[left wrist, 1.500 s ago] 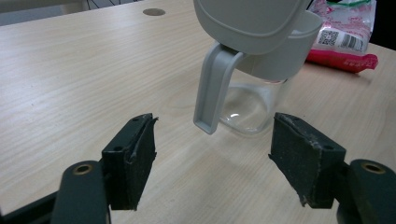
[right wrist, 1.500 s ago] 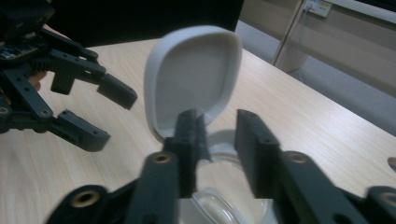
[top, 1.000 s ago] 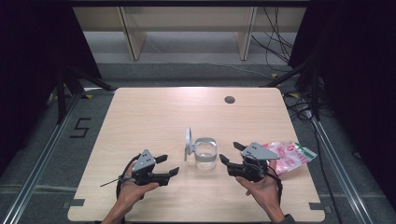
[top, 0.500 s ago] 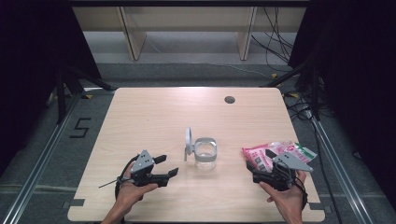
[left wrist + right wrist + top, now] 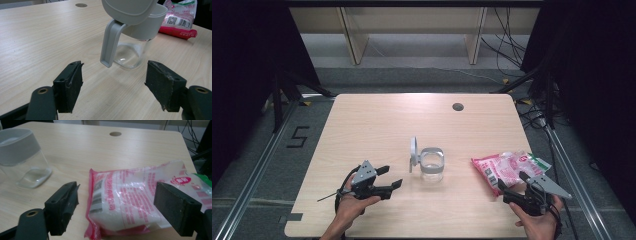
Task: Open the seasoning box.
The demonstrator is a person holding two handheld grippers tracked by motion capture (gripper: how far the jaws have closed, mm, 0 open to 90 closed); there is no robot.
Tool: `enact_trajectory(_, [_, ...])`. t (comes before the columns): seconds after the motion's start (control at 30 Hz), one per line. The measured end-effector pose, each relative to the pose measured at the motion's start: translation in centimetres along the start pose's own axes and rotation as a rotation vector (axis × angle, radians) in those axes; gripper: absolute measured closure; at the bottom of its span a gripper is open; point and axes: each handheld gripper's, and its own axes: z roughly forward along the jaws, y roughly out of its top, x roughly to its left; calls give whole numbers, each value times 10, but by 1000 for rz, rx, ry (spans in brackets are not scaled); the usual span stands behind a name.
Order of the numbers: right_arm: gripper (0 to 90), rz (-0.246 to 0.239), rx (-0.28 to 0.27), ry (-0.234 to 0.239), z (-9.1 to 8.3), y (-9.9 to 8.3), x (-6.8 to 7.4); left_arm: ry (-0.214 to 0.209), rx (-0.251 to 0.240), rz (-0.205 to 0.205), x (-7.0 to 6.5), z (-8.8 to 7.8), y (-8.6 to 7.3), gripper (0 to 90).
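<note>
One gripper [image 5: 512,188] now at bag [image 5: 507,167]

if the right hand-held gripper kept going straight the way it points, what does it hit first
Most likely the pink-and-white sealed bag: it lies right ahead of the right hand-held gripper, between its open jaws and not yet touched, as far as depth can be judged.

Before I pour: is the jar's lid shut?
No, the jar has its grey lid flipped up, leaving its mouth open.
</note>
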Motion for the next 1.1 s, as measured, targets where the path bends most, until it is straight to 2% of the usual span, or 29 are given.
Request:
enact_trajectory(0.03, [205, -23, 17, -19, 0, -3, -6, 0, -1, 0, 0, 0, 0, 291])
enact_trajectory(0.07, [205, -10, 30, -29, -2, -5, -6, -1, -1, 1, 0, 0, 0, 291])
enact_trajectory(0.1, [204, -34, 22, -26, -1, -5, -10, -1, -1, 1, 0, 0, 0, 290])
enact_trajectory(0.13, [205, 15, 39, -44, -3, -7, -9, 8, 4, 3, 0, 0, 0, 290])
enact_trajectory(0.17, [205, -9, 35, -48, -2, -7, -12, 4, -1, 1, 0, 0, 0, 290])
enact_trajectory(0.2, [207, -13, 23, -44, -2, -9, -16, 3, -1, 2, 0, 0, 0, 290])
enact_trajectory(0.23, [206, 6, 35, -37, -3, -9, -16, 5, 0, 1, 0, 0, 0, 290])
enact_trajectory(0.27, [208, 40, 31, -52, -3, -11, -15, 5, 0, 1, 0, 0, 0, 290])
enact_trajectory(0.33, [224, 31, 38, -70, -4, -13, -20, 8, 3, 1, 0, 0, 0, 290])
enact_trajectory(0.37, [223, 9, 37, -60, -4, -13, -23, 7, -1, -5, 0, 1, -1, 291])
enact_trajectory(0.4, [221, 16, 15, -70, -4, -14, -24, 4, 5, 1, 0, 1, -1, 290])
enact_trajectory(0.43, [218, 46, 27, -74, -5, -14, -22, 2, 5, 0, 1, 1, -1, 290])
enact_trajectory(0.47, [218, 46, 27, -74, -5, -14, -22, 2, 5, 0, 1, 1, -1, 290])
enact_trajectory(0.5, [215, 69, 26, -99, -5, -16, -24, 3, 5, -2, 0, 1, -1, 290])
enact_trajectory(0.57, [206, 62, 34, -116, -5, -17, -28, 7, 7, -4, 0, 2, -2, 290])
enact_trajectory(0.67, [202, 57, 24, -113, -4, -18, -34, 4, 8, -4, 0, 2, -2, 290])
enact_trajectory(0.7, [197, 82, 41, -129, -5, -18, -33, -2, 6, -5, 1, 3, -2, 290])
enact_trajectory(0.73, [190, 87, 9, -102, -3, -19, -38, -1, 8, -5, 1, 3, -2, 290])
enact_trajectory(0.77, [190, 87, 9, -102, -3, -19, -38, -1, 8, -5, 1, 3, -2, 290])
enact_trajectory(0.8, [188, 89, 46, -131, -2, -20, -40, 1, 10, -7, 1, 4, -2, 290])
enact_trajectory(0.87, [184, 94, 30, -139, -1, -21, -43, 0, 9, -9, 1, 4, -2, 291])
enact_trajectory(0.9, [183, 137, 20, -134, 0, -21, -41, 1, 8, -11, 1, 4, -2, 290])
enact_trajectory(0.97, [179, 147, 41, -148, -1, -19, -42, 1, 9, -12, 1, 4, -2, 290])
enact_trajectory(1.1, [186, 111, 21, -137, 2, -19, -45, 2, 11, -12, 1, 4, -2, 291])
